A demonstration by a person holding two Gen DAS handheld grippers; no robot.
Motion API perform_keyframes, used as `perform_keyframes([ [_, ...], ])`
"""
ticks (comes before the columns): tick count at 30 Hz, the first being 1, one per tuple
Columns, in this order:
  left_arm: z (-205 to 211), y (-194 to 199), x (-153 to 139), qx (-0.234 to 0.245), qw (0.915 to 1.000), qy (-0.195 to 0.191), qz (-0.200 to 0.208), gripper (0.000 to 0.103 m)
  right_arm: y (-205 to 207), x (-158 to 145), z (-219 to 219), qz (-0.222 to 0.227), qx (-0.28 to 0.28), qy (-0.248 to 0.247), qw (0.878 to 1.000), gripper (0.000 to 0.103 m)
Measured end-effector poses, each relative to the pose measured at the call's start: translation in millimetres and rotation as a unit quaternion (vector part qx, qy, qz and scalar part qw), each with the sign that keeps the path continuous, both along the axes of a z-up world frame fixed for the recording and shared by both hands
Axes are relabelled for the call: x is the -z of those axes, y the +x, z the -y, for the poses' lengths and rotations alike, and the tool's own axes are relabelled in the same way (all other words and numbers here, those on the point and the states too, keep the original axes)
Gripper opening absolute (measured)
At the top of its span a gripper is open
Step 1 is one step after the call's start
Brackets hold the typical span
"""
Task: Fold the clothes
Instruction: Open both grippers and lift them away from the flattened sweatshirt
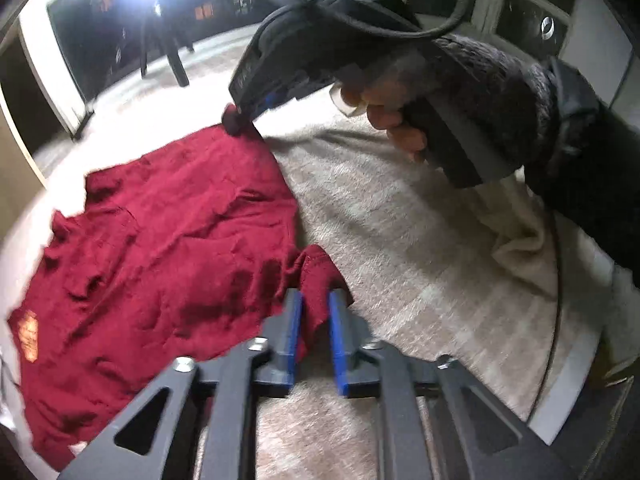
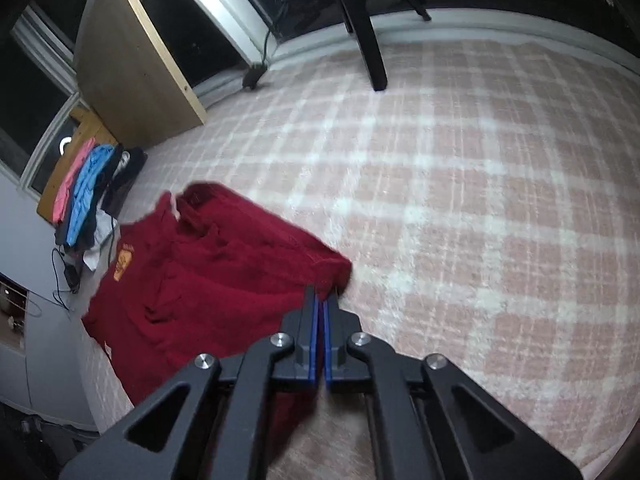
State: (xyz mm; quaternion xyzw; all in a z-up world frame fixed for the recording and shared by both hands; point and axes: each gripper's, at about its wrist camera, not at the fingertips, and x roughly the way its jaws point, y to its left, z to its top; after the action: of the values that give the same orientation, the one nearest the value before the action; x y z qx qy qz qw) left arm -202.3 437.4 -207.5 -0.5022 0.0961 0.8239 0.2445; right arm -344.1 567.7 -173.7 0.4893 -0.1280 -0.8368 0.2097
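Observation:
A dark red shirt (image 1: pixel 160 232) with an orange print lies spread on a checked blanket. My left gripper (image 1: pixel 314 304) has its blue pads a little apart with a near corner of the shirt bunched between them. My right gripper (image 1: pixel 240 120) shows in the left wrist view at the shirt's far corner, pinching it. In the right wrist view the right gripper (image 2: pixel 321 300) is shut on the shirt's (image 2: pixel 200 280) edge, with the shirt spread to the left.
A stack of folded clothes (image 2: pixel 88 188) in pink, blue and dark sits by the wall at the left. A wooden board (image 2: pixel 136 76) leans at the back. A black chair leg (image 2: pixel 368 40) stands on the checked blanket (image 2: pixel 480 200). Cables (image 2: pixel 64 276) lie near the stack.

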Motion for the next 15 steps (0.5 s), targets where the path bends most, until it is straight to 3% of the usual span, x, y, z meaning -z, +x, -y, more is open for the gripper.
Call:
perform_keyframes([
  [3, 27.8, -1.6, -23.8, -0.022, 0.9989, 0.041, -0.008, 0.015, -1.6, -23.0, -10.2, -0.05, 0.021, 0.001, 0.999, 0.002],
  [6, 71.5, 5.5, -47.9, -0.051, 0.9972, 0.052, -0.015, 0.015, -6.4, -23.9, -14.3, -0.026, 0.017, 0.011, 0.999, 0.013],
  [9, 130.7, 22.6, -63.5, -0.099, 0.9945, 0.023, -0.026, 0.017, 10.5, -24.6, -26.0, -0.016, 0.031, 0.024, 0.999, 0.017],
  [11, 172.2, 38.4, -63.7, -0.13, 0.9914, -0.003, -0.02, 0.019, 38.2, -27.3, -36.6, -0.011, 0.03, 0.001, 0.999, 0.018],
  [15, 250.5, 70.3, -44.3, -0.199, 0.9778, -0.064, 0.011, 0.019, 107.9, -23.6, -36.1, 0.005, -0.021, -0.014, 1.0, 0.018],
])
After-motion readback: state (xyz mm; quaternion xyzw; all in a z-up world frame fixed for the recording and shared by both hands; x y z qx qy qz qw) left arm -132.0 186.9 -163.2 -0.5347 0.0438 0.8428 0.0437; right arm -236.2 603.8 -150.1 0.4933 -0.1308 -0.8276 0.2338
